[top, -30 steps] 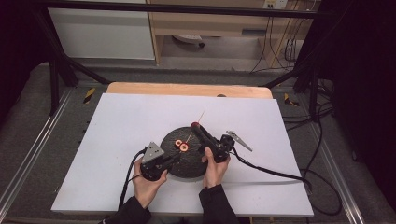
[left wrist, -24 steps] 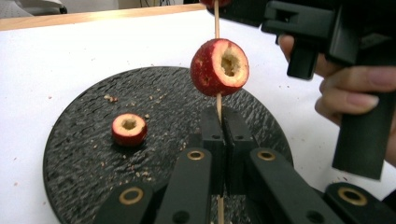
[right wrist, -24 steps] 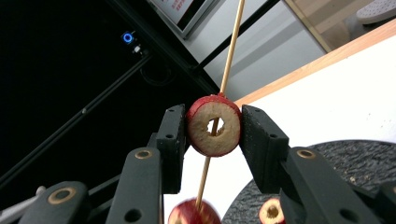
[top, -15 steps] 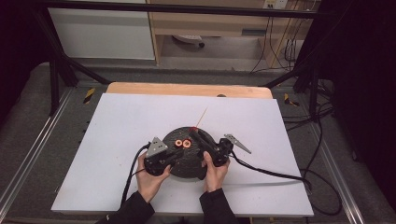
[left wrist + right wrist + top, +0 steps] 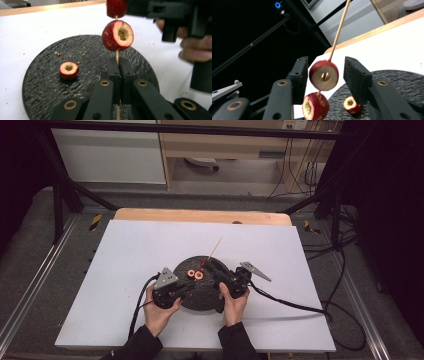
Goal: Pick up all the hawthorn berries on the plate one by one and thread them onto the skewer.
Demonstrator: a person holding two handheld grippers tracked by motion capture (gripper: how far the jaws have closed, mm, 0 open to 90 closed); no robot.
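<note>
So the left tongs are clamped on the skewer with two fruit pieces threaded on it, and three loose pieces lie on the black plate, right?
Not quite. One loose fruit piece lies on the black plate, not three, as the left gripper view shows. The rest holds: the left tongs are clamped on the skewer, which carries two threaded pieces.

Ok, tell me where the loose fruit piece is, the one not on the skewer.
The loose fruit piece lies cut side up on the black round plate, left of the left gripper, which is clamped on the skewer.
</note>
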